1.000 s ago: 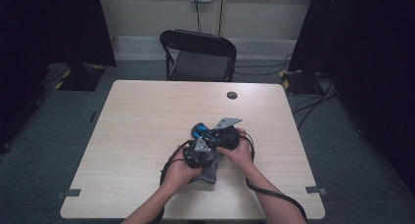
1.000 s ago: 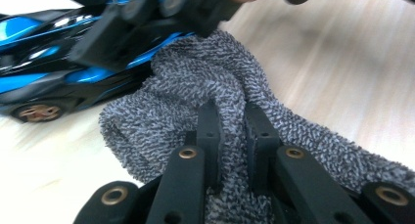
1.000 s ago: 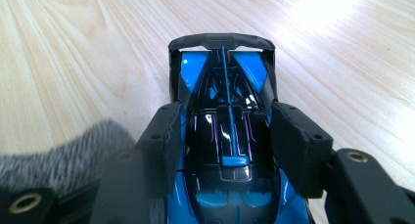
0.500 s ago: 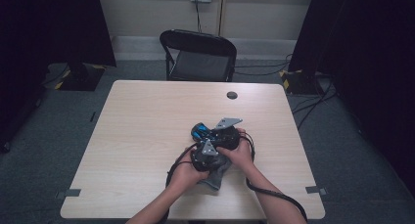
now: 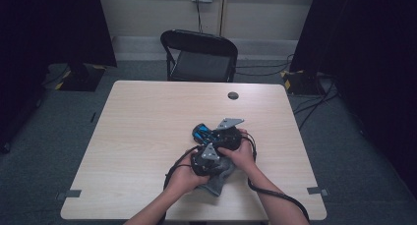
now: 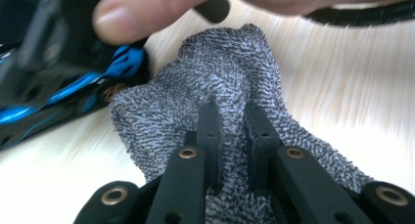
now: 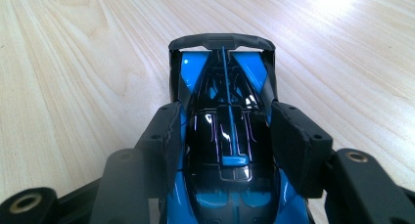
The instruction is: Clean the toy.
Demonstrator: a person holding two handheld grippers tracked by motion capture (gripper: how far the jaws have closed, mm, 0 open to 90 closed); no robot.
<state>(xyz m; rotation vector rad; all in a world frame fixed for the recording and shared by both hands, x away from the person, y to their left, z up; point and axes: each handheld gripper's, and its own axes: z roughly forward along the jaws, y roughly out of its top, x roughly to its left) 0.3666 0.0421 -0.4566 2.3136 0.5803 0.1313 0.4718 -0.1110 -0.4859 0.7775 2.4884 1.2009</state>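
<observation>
A blue and black toy car [image 7: 222,87] lies on the wooden table [image 5: 147,117], with my right gripper [image 7: 227,136] shut on its sides just behind the rear wing. In the high view the car [image 5: 200,134] pokes out to the left of the right gripper [image 5: 209,135]. My left gripper [image 6: 230,121] is shut on a fold of a grey terry cloth [image 6: 230,72], which bunches up against the car [image 6: 98,82]. From above, the left gripper [image 5: 212,167] sits just in front of the right one, and the cloth [image 5: 216,182] hangs out beneath it.
A small black round disc [image 5: 233,95] lies near the table's far edge. Behind the table stands a black folding chair [image 5: 199,55]. A black cable [image 5: 275,195] trails off the near right side. A fingertip [image 6: 132,13] of the other hand is close above the cloth.
The left gripper with the cloth has shifted slightly right and toward the near edge, so more cloth shows beneath it. The right gripper and the car have stayed put.
</observation>
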